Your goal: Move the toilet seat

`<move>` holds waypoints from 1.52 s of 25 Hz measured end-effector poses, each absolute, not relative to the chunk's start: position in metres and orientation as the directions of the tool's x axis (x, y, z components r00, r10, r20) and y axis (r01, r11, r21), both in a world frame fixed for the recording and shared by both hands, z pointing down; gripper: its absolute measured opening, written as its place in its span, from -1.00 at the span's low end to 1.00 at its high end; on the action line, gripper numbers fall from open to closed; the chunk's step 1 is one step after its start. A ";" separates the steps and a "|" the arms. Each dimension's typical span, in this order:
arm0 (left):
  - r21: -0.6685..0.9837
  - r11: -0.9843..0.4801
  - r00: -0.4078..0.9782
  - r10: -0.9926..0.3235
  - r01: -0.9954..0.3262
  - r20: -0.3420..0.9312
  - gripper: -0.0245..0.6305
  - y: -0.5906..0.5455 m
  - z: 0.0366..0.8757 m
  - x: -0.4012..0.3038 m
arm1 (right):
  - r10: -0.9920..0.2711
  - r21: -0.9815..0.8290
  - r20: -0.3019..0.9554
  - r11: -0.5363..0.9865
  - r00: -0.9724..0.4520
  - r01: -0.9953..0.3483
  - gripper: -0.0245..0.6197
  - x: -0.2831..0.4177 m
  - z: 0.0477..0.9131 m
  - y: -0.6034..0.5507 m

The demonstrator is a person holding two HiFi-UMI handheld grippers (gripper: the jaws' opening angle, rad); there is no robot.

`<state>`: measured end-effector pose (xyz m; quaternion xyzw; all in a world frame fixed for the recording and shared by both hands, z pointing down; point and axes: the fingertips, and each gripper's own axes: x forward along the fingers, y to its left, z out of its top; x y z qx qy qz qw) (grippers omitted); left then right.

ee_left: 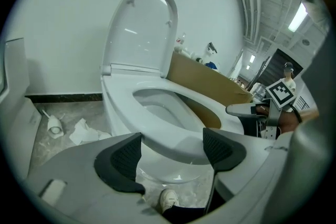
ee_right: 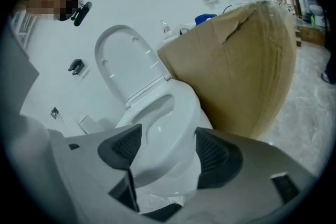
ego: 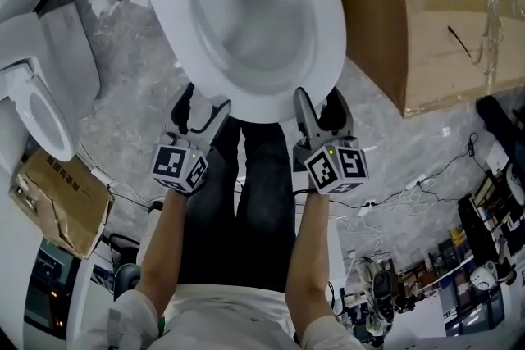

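- The seat [ego: 330, 37] lies just ahead of both tongs, and its front rim reaches in between their jaws. The lid [ee_left: 139, 29] stands upright at the far end, beyond the seat and against the wall.
- We judge that one pair of tongs is placed at each side of the front rim so that the weight is shared and the seat does not twist on its hinge.
- In the left gripper view the front of the seat stands clear above the bowl [ee_left: 171, 171], which shows below the jaws. We therefore think the lifting step is in hand, and the way up toward the lid is left to do.
- The left tongs [ee_left: 172, 150] have their jaws wide apart, side by side. The rim runs across the gap and passes beyond both pads, so it is not pinched. We judge that it rests on the jaws from below.
- The right tongs [ee_right: 167, 150] are also wide, with the rim between the pads, and we see no squeezing. A cardboard box [ee_right: 247, 60] stands near, on the right-jaw side.
- Because the seat seems only to rest there, we think it could slip off if the tongs tip downward.
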<state>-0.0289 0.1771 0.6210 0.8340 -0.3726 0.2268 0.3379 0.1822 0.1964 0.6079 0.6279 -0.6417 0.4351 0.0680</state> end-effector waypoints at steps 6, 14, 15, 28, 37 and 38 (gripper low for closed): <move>0.347 -0.499 0.596 -0.528 -0.794 0.605 0.09 0.174 0.594 -0.028 | -0.780 -0.481 0.601 -0.178 -0.175 -0.858 0.00 0.186 0.585 0.192; 0.301 -0.507 0.578 -0.579 -0.808 0.575 -0.08 0.163 0.561 -0.031 | -0.808 -0.489 0.564 -0.159 -0.172 -0.858 -0.03 0.183 0.555 0.180; 0.288 -0.508 0.571 -0.589 -0.812 0.571 -0.19 0.162 0.556 -0.032 | -0.811 -0.490 0.559 -0.156 -0.172 -0.857 -0.04 0.183 0.552 0.179; 0.286 -0.573 0.629 -0.591 -0.768 0.505 -0.69 0.159 0.511 0.002 | -0.863 -0.537 0.480 -0.149 -0.156 -0.830 -0.06 0.181 0.513 0.163; 0.211 -0.608 0.627 -0.630 -0.765 0.458 -0.81 0.145 0.486 0.011 | -0.888 -0.566 0.435 -0.141 -0.149 -0.812 -0.03 0.179 0.492 0.153; 0.208 -0.607 0.624 -0.632 -0.767 0.460 -0.81 0.143 0.485 0.011 | -0.890 -0.569 0.431 -0.141 -0.148 -0.810 -0.03 0.179 0.490 0.152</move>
